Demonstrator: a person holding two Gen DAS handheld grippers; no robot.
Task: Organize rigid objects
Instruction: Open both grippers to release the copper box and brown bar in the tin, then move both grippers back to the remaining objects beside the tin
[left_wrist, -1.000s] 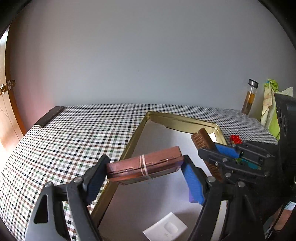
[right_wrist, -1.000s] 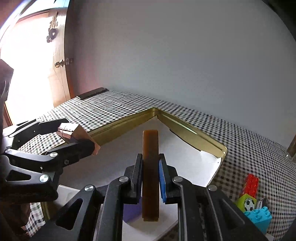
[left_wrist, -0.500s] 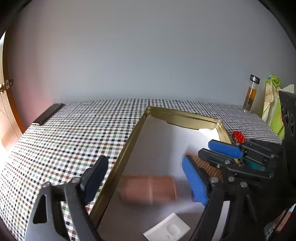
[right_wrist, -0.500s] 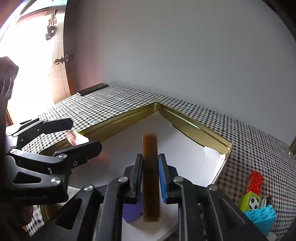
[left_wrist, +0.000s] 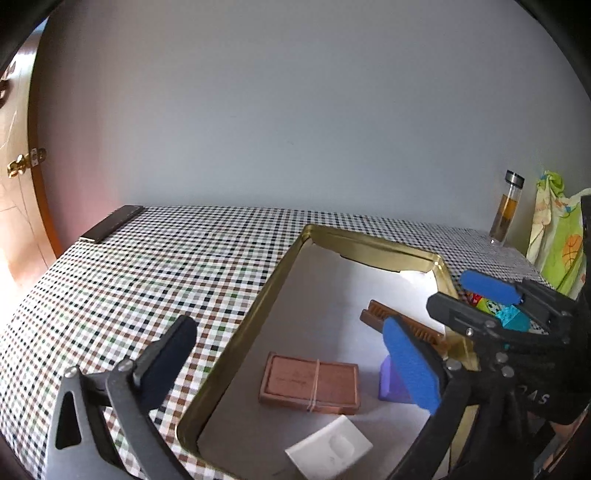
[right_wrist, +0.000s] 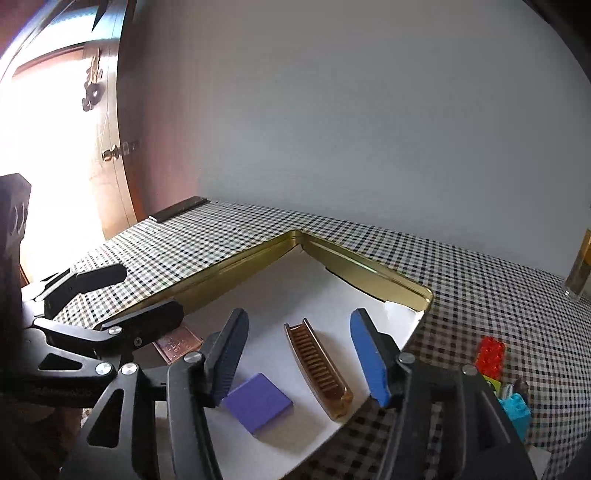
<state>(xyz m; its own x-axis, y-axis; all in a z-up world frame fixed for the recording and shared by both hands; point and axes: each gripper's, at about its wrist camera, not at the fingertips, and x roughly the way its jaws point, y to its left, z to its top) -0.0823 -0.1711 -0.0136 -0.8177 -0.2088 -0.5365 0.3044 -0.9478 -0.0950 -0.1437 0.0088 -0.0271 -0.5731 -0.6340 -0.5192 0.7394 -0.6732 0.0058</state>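
I've just been opening both sets of fingers. My left gripper (left_wrist: 291, 363) stands wide, empty, over the flat brown rubber-banded box (left_wrist: 309, 384) lying in the gold-rimmed metal tray (left_wrist: 240, 332). My right gripper (right_wrist: 299, 354), half open, straddles the brown ridged comb-like bar (right_wrist: 317, 365), its long axis running away between the fingers, untouched.

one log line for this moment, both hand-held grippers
left hand-held gripper: just opened, empty | right hand-held gripper: opening, empty | brown box, comb: in gold tray

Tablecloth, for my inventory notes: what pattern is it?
Tablecloth: small multicoloured check on white, clearest in the left wrist view.
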